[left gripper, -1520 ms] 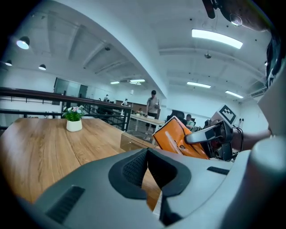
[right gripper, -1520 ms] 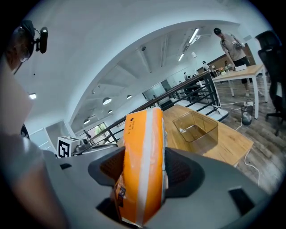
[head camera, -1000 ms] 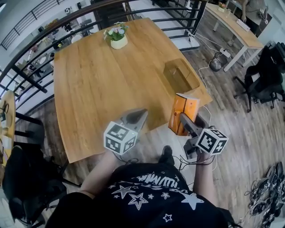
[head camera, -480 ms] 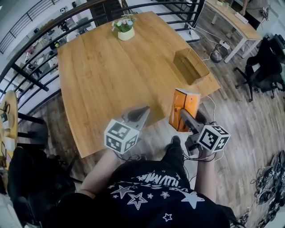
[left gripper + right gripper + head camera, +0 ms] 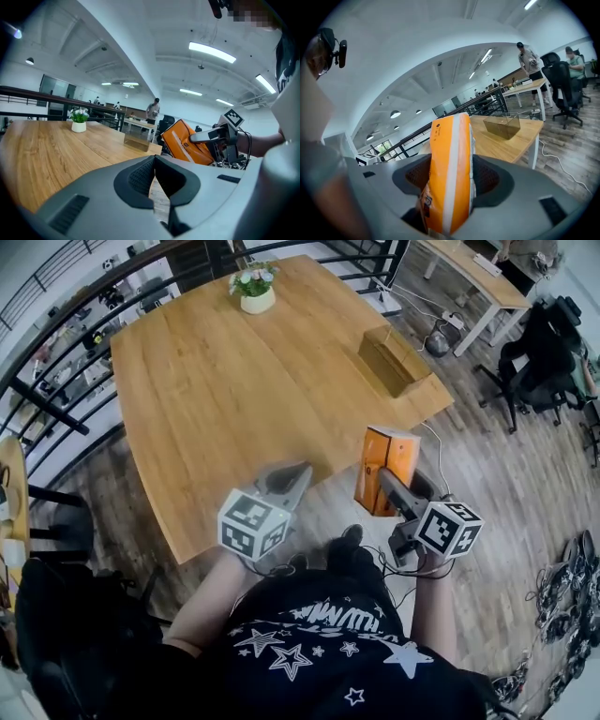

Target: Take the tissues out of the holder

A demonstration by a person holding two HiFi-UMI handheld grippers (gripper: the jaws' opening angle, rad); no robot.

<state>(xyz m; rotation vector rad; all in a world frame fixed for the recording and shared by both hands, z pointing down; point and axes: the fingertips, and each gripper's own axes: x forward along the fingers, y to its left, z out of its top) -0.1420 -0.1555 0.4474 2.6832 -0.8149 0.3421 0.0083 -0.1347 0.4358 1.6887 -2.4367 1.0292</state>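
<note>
Pinching the tissue pack (image 5: 389,465) by its broad sides between the pads of the right gripper (image 5: 450,176), at 3 o'clock in the head view, at the near edge of the table (image 5: 234,399). Stands on end in the right gripper view, long axis upright, narrow orange-and-white edge turned back toward that camera. Pressed together on nothing, toward 7 o'clock: the left gripper (image 5: 153,161), tips aimed at 1 o'clock over the table edge. Farther off, at 1 o'clock on the table's right corner, the clear holder (image 5: 394,360), well apart from the pack. At 12 o'clock, by the far edge, a flower pot (image 5: 253,292). Only in the left gripper view: the pack's broad orange face, tilted. Only in the head view: the stretch of bare wood between pack and holder.
</note>
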